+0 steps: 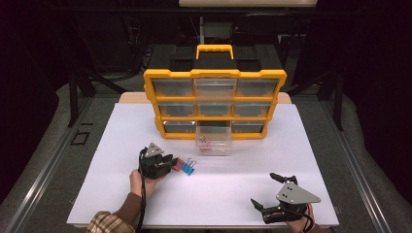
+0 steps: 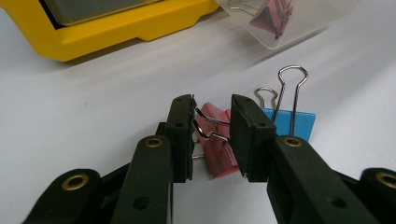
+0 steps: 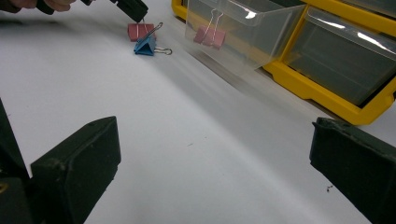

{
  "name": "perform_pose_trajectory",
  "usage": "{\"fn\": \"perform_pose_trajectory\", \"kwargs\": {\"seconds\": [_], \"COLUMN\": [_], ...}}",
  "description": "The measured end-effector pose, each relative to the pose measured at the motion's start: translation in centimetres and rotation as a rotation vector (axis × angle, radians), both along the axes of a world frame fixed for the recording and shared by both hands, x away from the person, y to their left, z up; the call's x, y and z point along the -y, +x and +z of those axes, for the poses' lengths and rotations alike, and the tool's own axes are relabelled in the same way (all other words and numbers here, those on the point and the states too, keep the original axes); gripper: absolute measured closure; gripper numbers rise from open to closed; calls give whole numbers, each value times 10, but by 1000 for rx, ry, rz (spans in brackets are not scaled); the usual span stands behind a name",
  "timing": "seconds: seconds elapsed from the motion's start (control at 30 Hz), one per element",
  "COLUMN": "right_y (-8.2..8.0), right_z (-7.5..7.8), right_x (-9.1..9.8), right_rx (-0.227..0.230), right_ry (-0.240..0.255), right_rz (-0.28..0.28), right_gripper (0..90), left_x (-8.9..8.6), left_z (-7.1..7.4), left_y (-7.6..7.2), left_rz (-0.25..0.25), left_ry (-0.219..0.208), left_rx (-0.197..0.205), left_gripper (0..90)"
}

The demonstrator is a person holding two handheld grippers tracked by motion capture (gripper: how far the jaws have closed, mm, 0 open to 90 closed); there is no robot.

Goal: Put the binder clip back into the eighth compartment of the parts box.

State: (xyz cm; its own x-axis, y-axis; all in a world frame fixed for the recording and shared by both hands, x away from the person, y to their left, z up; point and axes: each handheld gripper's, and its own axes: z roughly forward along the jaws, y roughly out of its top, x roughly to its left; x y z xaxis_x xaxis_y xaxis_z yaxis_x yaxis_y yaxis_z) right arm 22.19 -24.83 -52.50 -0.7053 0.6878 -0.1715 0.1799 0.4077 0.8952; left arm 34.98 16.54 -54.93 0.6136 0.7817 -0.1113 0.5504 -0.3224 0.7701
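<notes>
Near the middle of the white table (image 1: pixel 116 145), the left gripper (image 2: pixel 212 135) straddles the pink binder clip (image 2: pixel 217 149), jaws not quite closed on it. Light, stiff and slick, it looks best pinched across its folded wire handles. The right gripper (image 1: pixel 272 194) gapes wide near the front right corner.

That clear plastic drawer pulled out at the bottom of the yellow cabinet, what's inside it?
The clear plastic drawer holds a pink binder clip with silver wire handles. The left gripper view catches just one corner of the drawer, so anything else inside cannot be made out.
</notes>
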Motion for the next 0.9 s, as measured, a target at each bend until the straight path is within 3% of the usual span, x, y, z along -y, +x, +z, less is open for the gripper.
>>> {"fn": "perform_pose_trajectory", "kwargs": {"seconds": [0.13, 0.67, 0.9], "right_y": [0, 1, 1], "right_z": [0, 0, 0], "right_x": [0, -1, 0], "right_rx": [0, -6, 5], "right_ry": [0, 2, 0], "right_rz": [0, 3, 6], "right_gripper": [15, 15, 15], "left_x": [1, 2, 4], "left_z": [-3, 4, 7], "left_y": [1, -9, -11], "left_rz": [2, -20, -24], "left_ry": [-2, -80, -74], "left_rx": [-19, -17, -3], "left_gripper": [675, 880, 882]}}
